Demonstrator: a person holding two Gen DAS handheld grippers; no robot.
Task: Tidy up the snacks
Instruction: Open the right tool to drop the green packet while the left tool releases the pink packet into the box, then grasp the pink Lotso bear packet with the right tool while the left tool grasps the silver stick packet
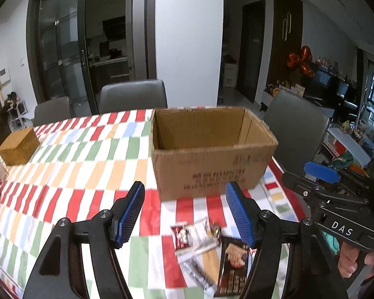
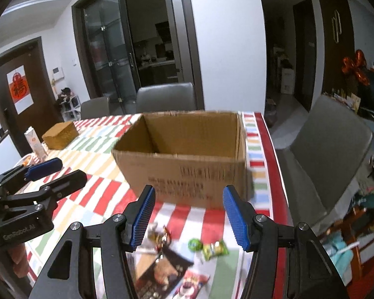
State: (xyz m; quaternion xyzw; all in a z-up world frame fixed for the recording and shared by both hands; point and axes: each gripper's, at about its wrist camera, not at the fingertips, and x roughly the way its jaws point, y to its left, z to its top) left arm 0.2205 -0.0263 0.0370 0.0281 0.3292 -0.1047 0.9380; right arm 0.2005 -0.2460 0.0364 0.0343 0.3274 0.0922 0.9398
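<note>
We hold both tongs level above the table (image 1: 69, 159) with the striped cloth, pointing at the open brown cardboard box (image 1: 209, 149). The left tongs (image 1: 187, 214) are wide and hold nothing; the right tongs (image 2: 190, 218) also. The snack packets (image 2: 177, 261) lie on the cloth near us, in front of the box.

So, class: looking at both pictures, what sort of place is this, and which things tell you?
Most likely a home dining room: a table under a striped tablecloth, grey dining chairs around it, and glass doors opening onto what looks like a kitchen.
</note>
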